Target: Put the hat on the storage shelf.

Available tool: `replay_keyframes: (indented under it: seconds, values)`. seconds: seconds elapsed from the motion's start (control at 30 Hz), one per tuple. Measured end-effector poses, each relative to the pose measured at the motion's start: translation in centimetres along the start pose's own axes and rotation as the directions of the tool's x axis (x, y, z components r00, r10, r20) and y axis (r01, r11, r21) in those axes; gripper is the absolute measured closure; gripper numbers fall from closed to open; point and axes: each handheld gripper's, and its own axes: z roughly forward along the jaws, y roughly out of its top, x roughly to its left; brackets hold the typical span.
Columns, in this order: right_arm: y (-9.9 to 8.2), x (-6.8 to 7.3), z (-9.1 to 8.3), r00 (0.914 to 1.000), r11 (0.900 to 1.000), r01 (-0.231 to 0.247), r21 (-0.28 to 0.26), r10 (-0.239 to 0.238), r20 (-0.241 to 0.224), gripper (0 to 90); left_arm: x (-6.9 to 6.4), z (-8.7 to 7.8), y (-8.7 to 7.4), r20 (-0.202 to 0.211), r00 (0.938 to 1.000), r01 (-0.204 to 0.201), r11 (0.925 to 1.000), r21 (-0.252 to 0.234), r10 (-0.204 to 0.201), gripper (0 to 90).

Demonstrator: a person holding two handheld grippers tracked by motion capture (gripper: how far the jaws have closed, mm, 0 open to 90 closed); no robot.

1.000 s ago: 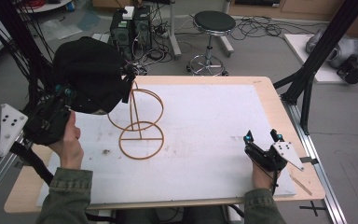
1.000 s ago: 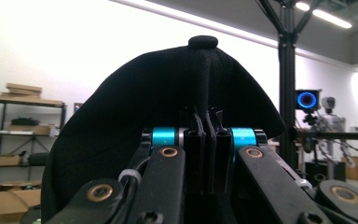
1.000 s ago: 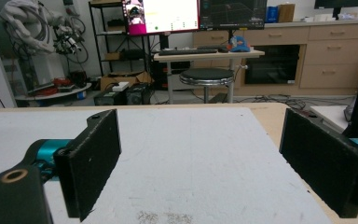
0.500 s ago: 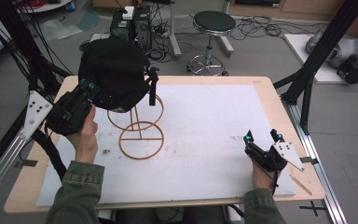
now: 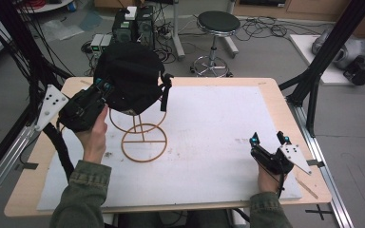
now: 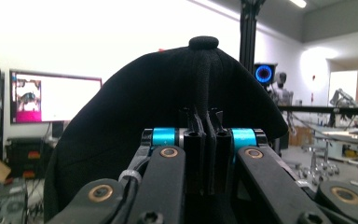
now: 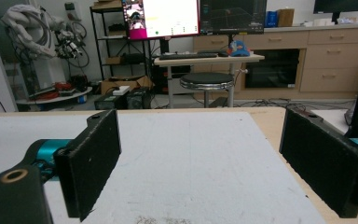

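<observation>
A black cap [image 5: 132, 78] sits over the top of a thin orange wire stand [image 5: 144, 142] on the left half of the white table mat [image 5: 209, 123]. My left gripper [image 5: 103, 86] is shut on the cap's left edge. In the left gripper view the jaws pinch a fold of the black cap [image 6: 177, 116], with my left gripper [image 6: 203, 140] closed tight on the cloth. My right gripper [image 5: 268, 140] rests on the mat at the front right, open, with nothing between its fingers. Bare mat lies between the spread pads of my right gripper [image 7: 200, 168].
The stand's ring base [image 5: 145, 154] rests on the mat left of centre. A black stool [image 5: 217, 23] and electronics boxes [image 5: 133, 21] stand on the floor beyond the table. Black frame struts [image 5: 313, 76] rise at the table's right edge.
My left gripper has carried the cap to the right and down, from the table's far left edge onto the top of the wire stand. The right gripper has stayed still.
</observation>
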Motion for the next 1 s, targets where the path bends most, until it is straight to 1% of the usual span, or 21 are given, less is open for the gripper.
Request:
replay_keyframes:
  seconds: [0.07,0.17,0.23,0.3,0.37,0.43,0.47,0.53,0.6,0.67,0.73,0.8,0.9,1.0]
  values:
    - [0.0,0.0,0.0,1.0,1.0,-0.009,-0.001,0.009,0.001,11.8,0.1,0.1,-0.1,-0.002,0.9999,0.012,0.9995,0.028,-0.012,87.4]
    - [0.0,0.0,0.0,1.0,1.0,-0.004,-0.002,0.004,-0.001,11.8,0.3,0.3,-0.1,0.009,0.9994,0.034,0.9974,0.063,-0.035,87.3]
    - [0.0,0.0,0.0,1.0,1.0,0.0,0.002,0.0,-0.001,11.8,0.4,0.3,0.0,0.019,0.9991,0.036,0.995,0.093,-0.038,87.3]
    - [0.0,0.0,0.0,1.0,1.0,-0.004,0.004,0.004,-0.001,11.8,0.3,0.3,0.1,0.019,0.999,0.037,0.9931,0.111,-0.039,87.2]
    - [0.0,0.1,0.0,1.0,1.0,-0.002,0.003,0.002,0.0,11.8,0.2,0.2,0.1,0.002,0.9993,0.037,0.9926,0.116,-0.037,87.1]
    - [0.0,0.1,0.0,1.0,1.0,-0.002,0.002,0.002,0.001,11.8,0.1,0.2,0.1,0.002,0.9989,0.047,0.9923,0.115,-0.047,87.0]
    - [0.0,0.1,0.0,1.0,1.0,-0.001,0.002,0.001,0.0,11.8,0.1,0.1,0.1,0.002,0.9988,0.049,0.9913,0.122,-0.049,87.0]
    - [0.0,0.0,0.0,1.0,1.0,0.001,0.001,-0.001,0.003,11.8,0.2,0.1,0.0,0.002,0.9982,0.059,0.988,0.143,-0.06,86.9]
    - [0.0,0.0,0.0,1.0,1.0,0.0,0.002,0.0,0.002,11.8,0.3,0.2,-0.2,0.003,0.9974,0.071,0.9832,0.168,-0.073,86.8]
    - [0.0,0.0,0.0,1.0,1.0,0.002,0.002,-0.002,0.003,11.8,0.3,0.3,-0.4,0.0,0.9966,0.081,0.9802,0.181,-0.082,86.6]
    - [0.0,0.0,0.0,1.0,1.0,0.002,0.005,-0.002,0.002,11.8,0.3,0.3,-0.7,0.001,0.9959,0.088,0.9791,0.183,-0.09,86.2]
    - [0.0,0.0,0.0,1.0,1.0,0.004,0.002,-0.004,0.002,11.8,0.2,0.3,-1.0,0.009,0.996,0.085,0.9762,0.199,-0.089,86.2]
    - [0.0,0.0,0.0,1.0,1.0,-0.003,0.001,0.003,0.002,11.8,0.1,0.3,-1.3,0.01,0.9953,0.093,0.975,0.202,-0.097,86.0]
    - [0.0,0.0,0.0,1.0,1.0,0.003,0.003,-0.003,0.003,11.8,0.0,0.3,-1.5,0.017,0.995,0.092,0.9738,0.208,-0.098,85.9]
